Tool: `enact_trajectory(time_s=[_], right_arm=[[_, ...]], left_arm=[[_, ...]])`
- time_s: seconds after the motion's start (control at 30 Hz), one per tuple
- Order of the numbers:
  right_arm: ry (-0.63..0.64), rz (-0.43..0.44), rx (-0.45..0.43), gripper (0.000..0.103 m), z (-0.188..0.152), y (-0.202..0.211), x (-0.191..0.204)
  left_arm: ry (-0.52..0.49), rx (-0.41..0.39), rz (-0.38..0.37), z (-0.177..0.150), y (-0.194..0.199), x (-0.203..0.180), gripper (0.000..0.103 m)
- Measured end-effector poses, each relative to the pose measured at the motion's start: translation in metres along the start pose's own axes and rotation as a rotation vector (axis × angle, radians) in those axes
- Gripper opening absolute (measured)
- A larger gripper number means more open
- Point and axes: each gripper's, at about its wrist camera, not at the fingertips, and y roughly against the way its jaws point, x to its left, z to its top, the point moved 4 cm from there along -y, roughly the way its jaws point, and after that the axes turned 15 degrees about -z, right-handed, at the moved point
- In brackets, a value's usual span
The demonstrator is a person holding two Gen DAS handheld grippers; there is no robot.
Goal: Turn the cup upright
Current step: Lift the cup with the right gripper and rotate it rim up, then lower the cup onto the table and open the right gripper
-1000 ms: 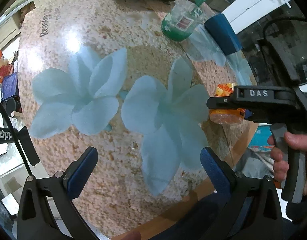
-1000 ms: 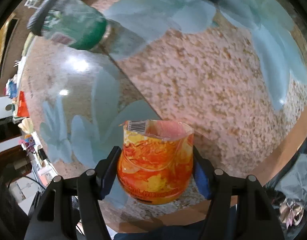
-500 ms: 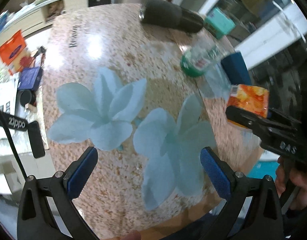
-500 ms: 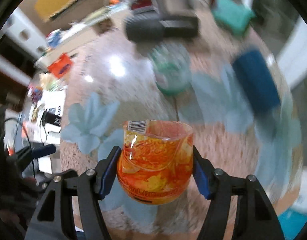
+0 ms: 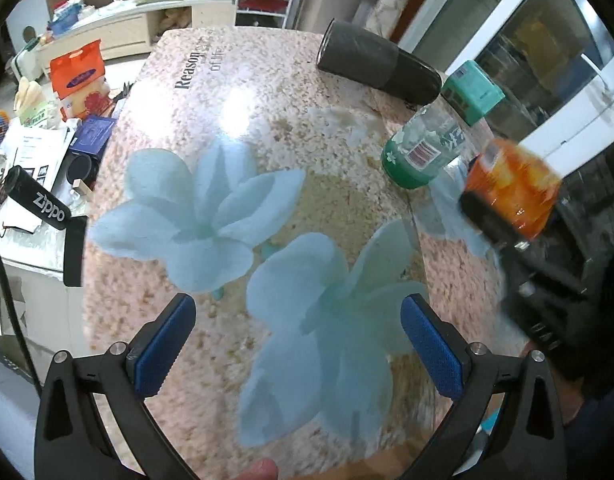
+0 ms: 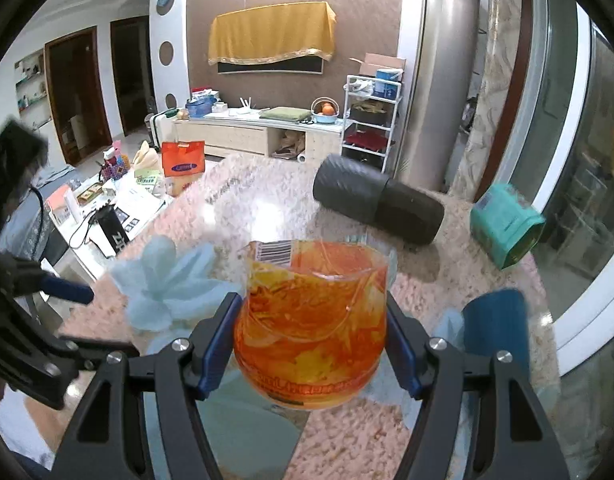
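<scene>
The orange and yellow patterned cup (image 6: 311, 324) is clamped between the blue pads of my right gripper (image 6: 311, 346), held in the air above the table with a barcode sticker at its far rim. In the left wrist view the cup (image 5: 511, 192) shows blurred at the right, tilted, above the table's right side, with the right gripper (image 5: 503, 220) below it. My left gripper (image 5: 297, 344) is open and empty, low over the flower-printed table (image 5: 235, 92) near its front edge.
On the far right of the table lie a black cylinder (image 5: 379, 66), a teal tin (image 5: 473, 94) and a clear bottle with a green bottom (image 5: 423, 150). A blue cup (image 6: 493, 328) lies to the right of the held cup. A cluttered side table (image 5: 35, 152) stands left.
My right gripper has lifted the cup off the table and rotated from looking down at the table to looking level across the room. The left gripper has tilted up a little and stays open.
</scene>
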Motion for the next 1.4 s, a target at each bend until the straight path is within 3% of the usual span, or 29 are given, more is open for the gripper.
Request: enact_trajectory(time_s=[0.23, 0.67, 0.9, 0.97, 1.03, 1.27, 1.4], right_arm=[[0.012, 0.018, 0.051, 0.066, -0.024, -0.018, -0.003], [0.091, 0.082, 0.129, 0.065, -0.054, -0.021, 0.015], [0.076, 0.082, 0.127, 0.066, -0.047, -0.019, 0.010], [0.069, 0.096, 0.141, 0.091, -0.049, -0.019, 0.008], [0.059, 0.112, 0.144, 0.099, -0.049, -0.015, 0.008], [0.074, 0.094, 0.096, 0.103, -0.008, 0.029, -0.006], [0.055, 0.009, 0.119, 0.103, 0.016, 0.052, -0.031]], left_arm=[[-0.011, -0.011, 0.047, -0.013, -0.033, -0.006, 0.103], [-0.020, -0.017, 0.076, -0.033, -0.034, 0.001, 0.103], [-0.019, -0.012, 0.073, -0.037, -0.036, 0.003, 0.103], [-0.023, -0.002, 0.076, -0.036, -0.036, 0.003, 0.103], [-0.044, 0.010, 0.105, -0.036, -0.034, 0.000, 0.103], [-0.112, -0.018, 0.116, -0.021, -0.004, -0.017, 0.103], [-0.145, -0.062, 0.111, -0.007, 0.023, -0.034, 0.103]])
